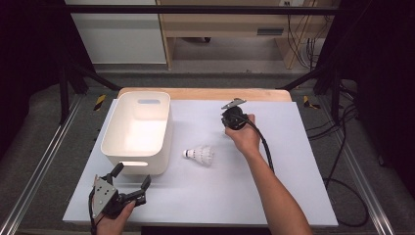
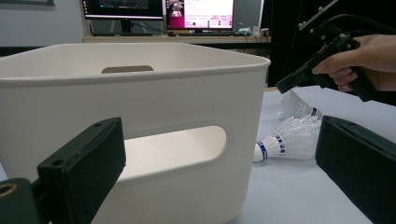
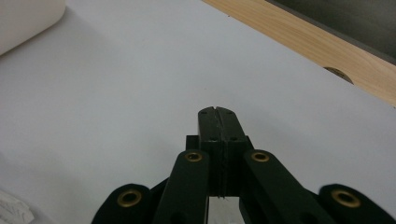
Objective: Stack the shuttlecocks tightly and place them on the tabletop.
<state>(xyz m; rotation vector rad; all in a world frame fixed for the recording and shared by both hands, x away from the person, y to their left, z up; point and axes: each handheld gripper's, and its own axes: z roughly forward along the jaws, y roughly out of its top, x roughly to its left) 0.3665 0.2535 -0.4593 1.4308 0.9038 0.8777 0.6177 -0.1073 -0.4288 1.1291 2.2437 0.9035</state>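
High view: white sheet [image 1: 205, 191] over wooden table [image 1: 205, 93]; left gripper [image 1: 131, 177] wide, right gripper [image 3: 218, 113] closed, empty.

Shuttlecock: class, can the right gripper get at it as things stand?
Probably yes. The shuttlecock lies alone on the white sheet, with nothing between it and the right gripper above it. Its jaws are shut, so they must open first.

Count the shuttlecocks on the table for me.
2. The nearer shuttlecock lies on its side on the white sheet beside the white bin. The second shuttlecock sits close behind it. In the high view they blur together, so more could be hidden.
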